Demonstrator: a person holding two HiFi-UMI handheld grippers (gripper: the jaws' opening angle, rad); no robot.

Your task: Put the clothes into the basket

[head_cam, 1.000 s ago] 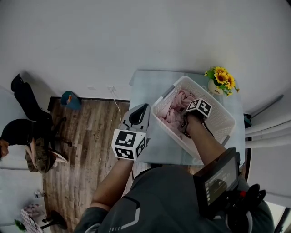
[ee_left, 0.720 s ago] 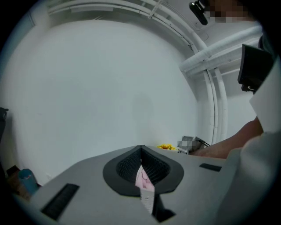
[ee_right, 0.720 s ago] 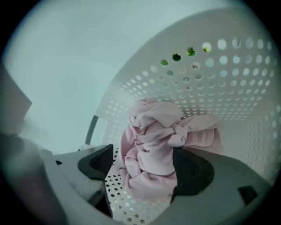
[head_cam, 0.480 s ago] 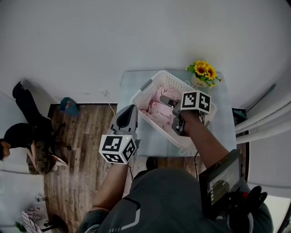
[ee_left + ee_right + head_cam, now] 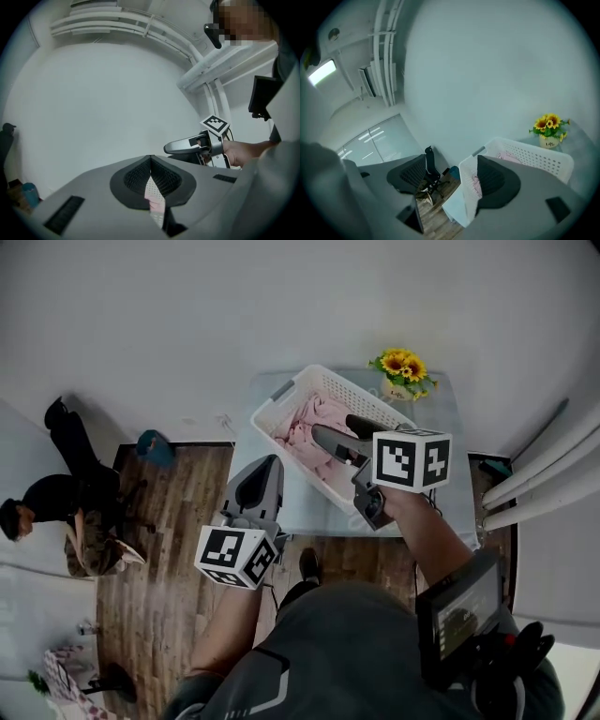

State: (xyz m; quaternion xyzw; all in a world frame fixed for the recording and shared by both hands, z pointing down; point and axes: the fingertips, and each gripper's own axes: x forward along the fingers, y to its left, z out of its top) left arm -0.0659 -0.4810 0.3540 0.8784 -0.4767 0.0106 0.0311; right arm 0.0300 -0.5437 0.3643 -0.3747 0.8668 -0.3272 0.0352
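Observation:
The white laundry basket (image 5: 281, 395) stands on a pale table (image 5: 309, 512), with pink clothes (image 5: 302, 423) heaped inside; it also shows in the right gripper view as the basket (image 5: 534, 159). My right gripper (image 5: 339, 430) hovers above the basket, pointing roughly level. Its jaws are open with nothing between them, and they have just been closing a little. My left gripper (image 5: 266, 465) is held over the table's near left edge, beside the basket. Its pads (image 5: 150, 159) meet and hold nothing; a sliver of basket and pink cloth shows below them.
A pot of sunflowers (image 5: 401, 371) stands on the table's far corner behind the basket. Left of the table, on the wooden floor, are a teal object (image 5: 155, 446), a black office chair (image 5: 66, 442) and a seated person (image 5: 37, 507). A white wall lies behind.
My right gripper has lifted up out of the basket, leaving the pink clothes inside. My left gripper has drawn back and away from the basket.

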